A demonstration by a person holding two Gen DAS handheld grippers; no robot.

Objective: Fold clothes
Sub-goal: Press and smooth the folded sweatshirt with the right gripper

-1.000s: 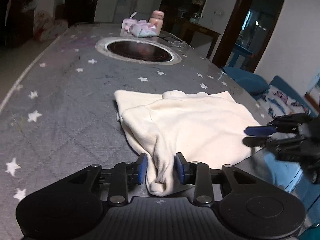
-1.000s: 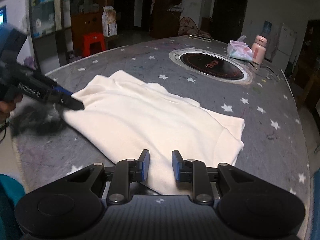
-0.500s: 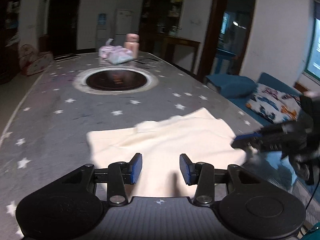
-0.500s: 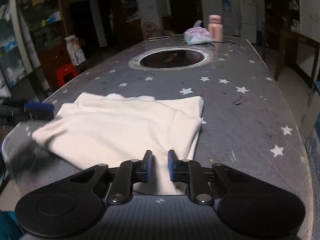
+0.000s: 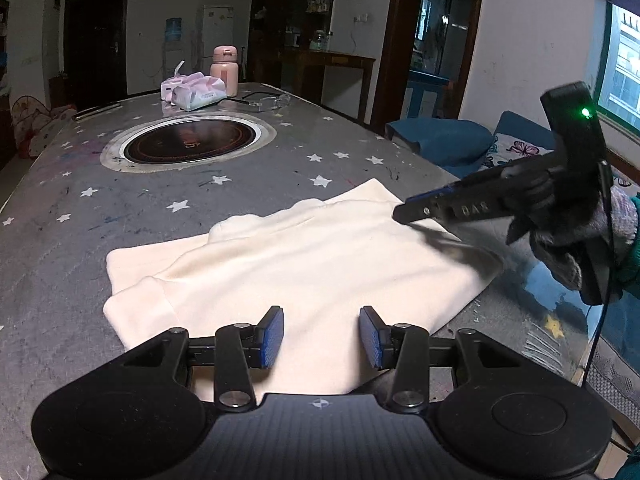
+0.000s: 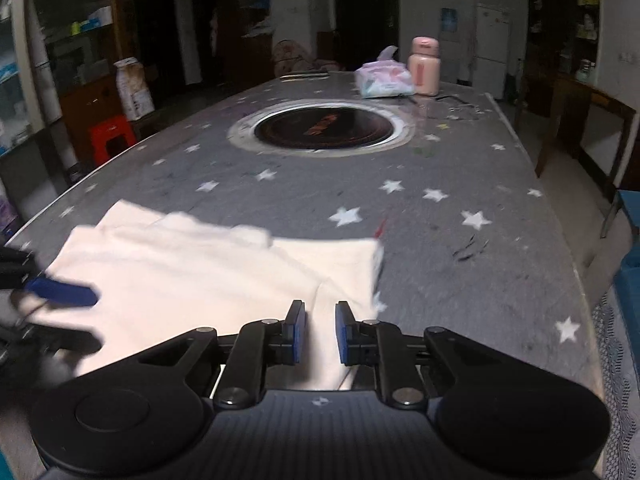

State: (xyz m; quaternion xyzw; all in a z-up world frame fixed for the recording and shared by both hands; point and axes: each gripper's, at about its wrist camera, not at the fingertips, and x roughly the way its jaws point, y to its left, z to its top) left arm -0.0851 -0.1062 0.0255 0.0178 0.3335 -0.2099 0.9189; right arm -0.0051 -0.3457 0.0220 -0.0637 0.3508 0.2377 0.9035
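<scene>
A cream garment [image 5: 304, 264] lies folded flat on the grey star-patterned table [image 5: 120, 208] near its front edge; it also shows in the right wrist view [image 6: 192, 276]. My left gripper [image 5: 322, 336] is open and empty, just above the garment's near edge. My right gripper [image 6: 319, 330] has its jaws a small gap apart over the garment's right part, with nothing clearly pinched. In the left wrist view the right gripper [image 5: 404, 210] reaches over the garment's far right corner. In the right wrist view a blue left fingertip [image 6: 64, 294] lies over the garment's left side.
A round black cooktop [image 5: 190, 144] is set into the table's middle. A tissue pack [image 5: 198, 92], a pink bottle [image 5: 225, 66] and glasses [image 5: 268, 100] sit at the far end. Blue cushions [image 5: 440, 140] lie to the right, a red stool [image 6: 110, 136] to the left.
My left gripper has let go of the garment's sleeve, opened wide and pulled back. My right gripper has swung round towards the garment's right side. The garment now lies flat.
</scene>
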